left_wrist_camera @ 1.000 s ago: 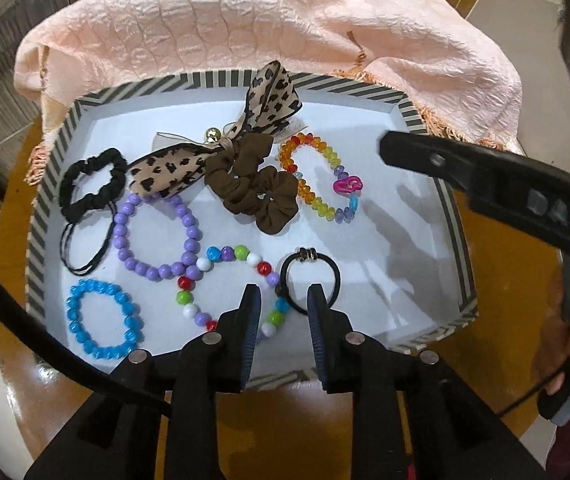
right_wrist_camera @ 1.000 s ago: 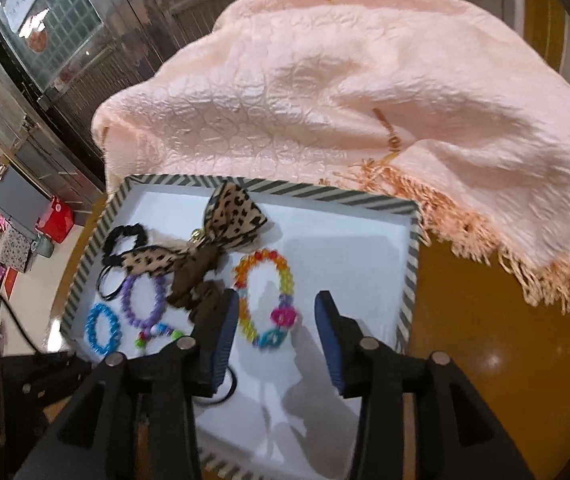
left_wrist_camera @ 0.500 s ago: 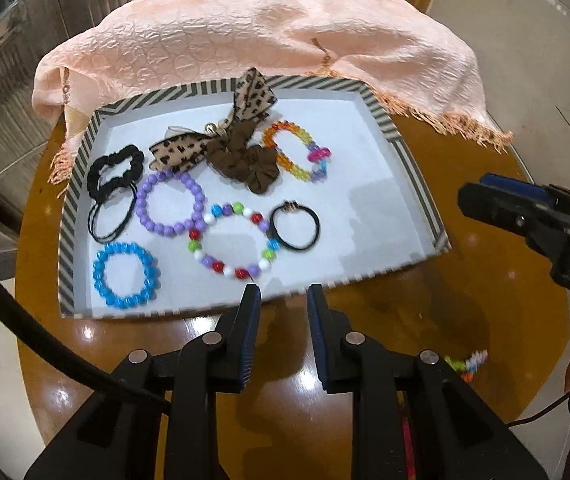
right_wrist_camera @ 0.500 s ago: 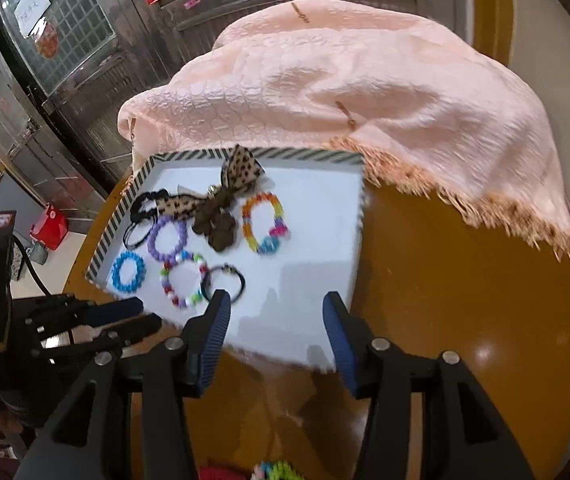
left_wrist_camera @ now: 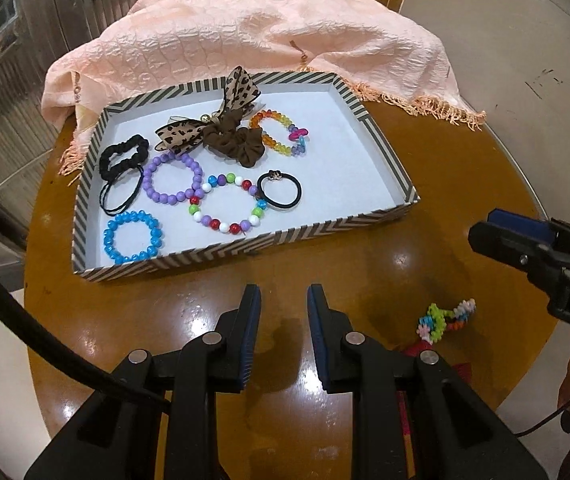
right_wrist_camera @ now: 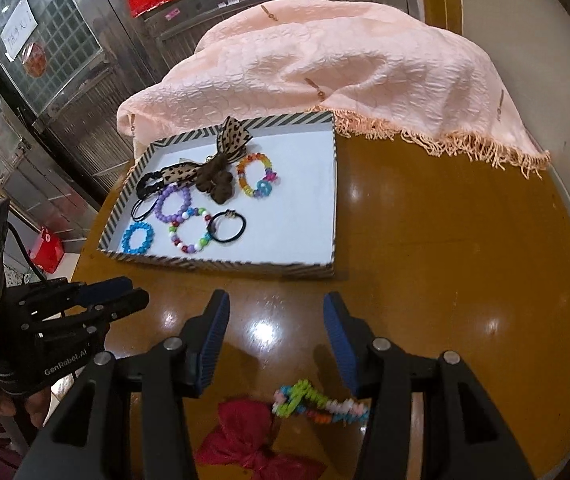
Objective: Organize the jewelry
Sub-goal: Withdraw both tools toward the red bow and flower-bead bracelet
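The right gripper [right_wrist_camera: 276,338] is held with its jaws apart and empty, these having just been opening, above the multicoloured spiky bracelet [right_wrist_camera: 317,402] and the red fabric bow [right_wrist_camera: 253,440] left on the glossy brown table [right_wrist_camera: 445,280], both lying outside the near edge of the striped tray [right_wrist_camera: 221,266]; the left gripper [left_wrist_camera: 283,332] is also parted and empty. The bracelet's bristly, flexible band is judged best pinched across one side, low to the slick surface. Smooth bead bracelets and soft scrunchies are already laid in the tray.
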